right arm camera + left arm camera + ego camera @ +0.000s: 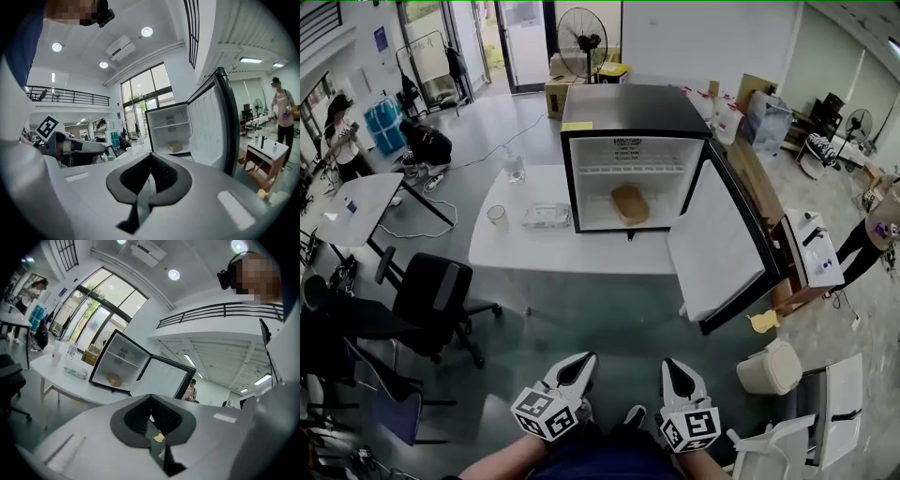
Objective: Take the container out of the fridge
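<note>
A small black fridge stands on a white table, its door swung wide to the right. On its bottom shelf lies a tan container, also seen in the left gripper view as the container and in the right gripper view as the container. My left gripper and right gripper hang low near my body, well short of the table. Both are shut with nothing between their jaws.
On the table left of the fridge sit a clear lidded box, a cup and a bottle. A black office chair stands left of me. A white bin and small cabinet stand right.
</note>
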The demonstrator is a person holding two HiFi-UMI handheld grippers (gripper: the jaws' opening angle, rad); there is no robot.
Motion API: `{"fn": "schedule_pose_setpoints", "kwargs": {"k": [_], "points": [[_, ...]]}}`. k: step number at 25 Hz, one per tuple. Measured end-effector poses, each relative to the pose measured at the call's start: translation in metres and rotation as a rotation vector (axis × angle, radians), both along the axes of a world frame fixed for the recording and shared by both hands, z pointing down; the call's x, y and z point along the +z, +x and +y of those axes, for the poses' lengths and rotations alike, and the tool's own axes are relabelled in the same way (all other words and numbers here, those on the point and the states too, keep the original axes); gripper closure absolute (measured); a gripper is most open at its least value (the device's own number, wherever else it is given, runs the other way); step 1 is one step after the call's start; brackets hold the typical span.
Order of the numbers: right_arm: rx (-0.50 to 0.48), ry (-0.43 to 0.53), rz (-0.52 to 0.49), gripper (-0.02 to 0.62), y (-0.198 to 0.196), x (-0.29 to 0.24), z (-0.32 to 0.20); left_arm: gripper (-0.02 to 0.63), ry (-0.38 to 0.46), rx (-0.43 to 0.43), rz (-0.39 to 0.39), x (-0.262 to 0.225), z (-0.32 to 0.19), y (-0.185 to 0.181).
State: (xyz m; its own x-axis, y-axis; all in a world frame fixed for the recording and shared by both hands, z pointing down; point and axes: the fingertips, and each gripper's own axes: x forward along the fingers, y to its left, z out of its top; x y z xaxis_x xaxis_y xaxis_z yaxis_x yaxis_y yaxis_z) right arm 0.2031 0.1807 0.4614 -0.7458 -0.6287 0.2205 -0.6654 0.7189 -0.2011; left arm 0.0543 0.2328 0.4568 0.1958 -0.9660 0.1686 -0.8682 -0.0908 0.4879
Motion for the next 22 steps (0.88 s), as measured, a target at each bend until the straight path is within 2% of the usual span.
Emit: {"fn": "schedule_pose_setpoints", "kwargs": {"k": [5,7,14,22], "points": [[0.034,0.028,-0.015,0.589,-0.018,-0.011,-0.001,0.603,0.059,0.019,-0.136,-0.014,0.000,-0.028],[0.050,0.038,-0.008,0.589,-0.026,-0.014,0.000,0.604,0.078,0.019,-0.165,-0.017,0.002,-0.042],[0.096,0.050,0.013,0.589,-0.051,-0.016,0.007,0.603,0.073,0.019,-0.154,-0.007,0.014,-0.087],[0.093,0.034,0.019,0.589,-0.074,-0.012,0.005,0.604,0.051,0.003,-0.150,0.003,0.017,-0.112]]}}
